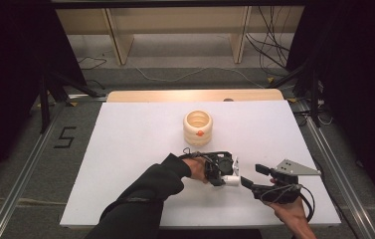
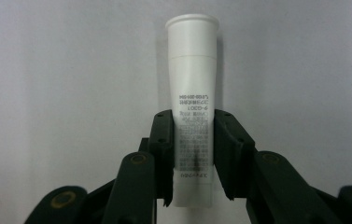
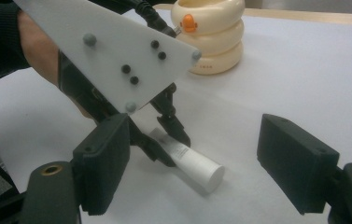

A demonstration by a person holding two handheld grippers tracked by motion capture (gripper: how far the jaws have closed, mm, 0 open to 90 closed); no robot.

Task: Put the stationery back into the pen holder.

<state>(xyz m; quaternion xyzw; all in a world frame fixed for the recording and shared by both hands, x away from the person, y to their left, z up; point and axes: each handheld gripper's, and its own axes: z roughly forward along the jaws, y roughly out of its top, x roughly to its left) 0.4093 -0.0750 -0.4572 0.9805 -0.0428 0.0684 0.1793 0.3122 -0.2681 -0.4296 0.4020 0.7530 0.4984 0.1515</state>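
1. On the counter [image 1: 125,149], near edge: white tube [image 2: 192,107] lying flat, left gripper [image 2: 193,154] jaws clamped on its printed lower half; right gripper [image 3: 192,182] jaws wide apart, empty, just beside.
2. Handling: keep the squeeze light, since the tube likely dents.
3. Left gripper view: print, flared cap. Right gripper view: cream ringed holder [image 3: 215,42] with orange knob.

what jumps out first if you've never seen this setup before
The eye goes first to the white tube lying near the front of the white table, clamped between the jaws of the left gripper, cap end sticking out. Next comes the cream ringed container with an orange spot, standing alone toward the table's far side. The right gripper waits open just beside the tube, pointing at it.
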